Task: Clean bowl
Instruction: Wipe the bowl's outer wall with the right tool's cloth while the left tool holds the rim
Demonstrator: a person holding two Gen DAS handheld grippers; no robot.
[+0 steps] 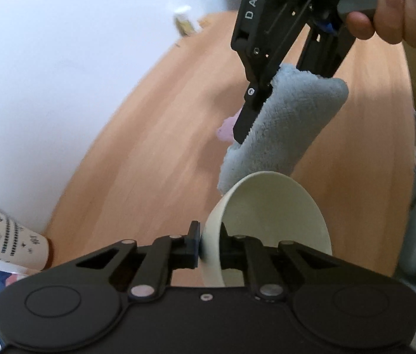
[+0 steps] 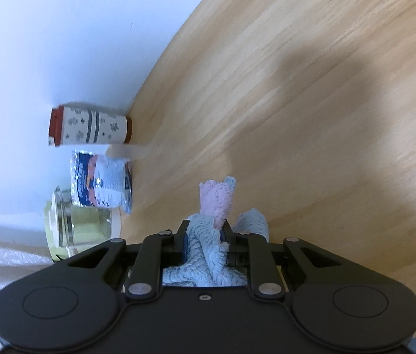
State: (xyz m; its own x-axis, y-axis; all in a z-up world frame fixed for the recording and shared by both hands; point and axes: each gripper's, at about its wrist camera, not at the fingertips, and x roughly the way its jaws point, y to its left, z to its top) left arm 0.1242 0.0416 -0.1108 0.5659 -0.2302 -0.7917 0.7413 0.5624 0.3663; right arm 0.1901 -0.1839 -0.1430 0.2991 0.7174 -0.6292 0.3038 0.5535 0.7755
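Between the fingers of the left gripper [image 1: 209, 246] stands the wall of the cream bowl [image 1: 270, 206], clenched at its rim and tilted above the wooden table [image 1: 148, 153]; the bowl's lower part is hidden behind the gripper body. Just beyond it, the right gripper [image 1: 244, 135] grasps a blue and pink cloth [image 1: 290, 124], bunched so that its far jaw is covered.
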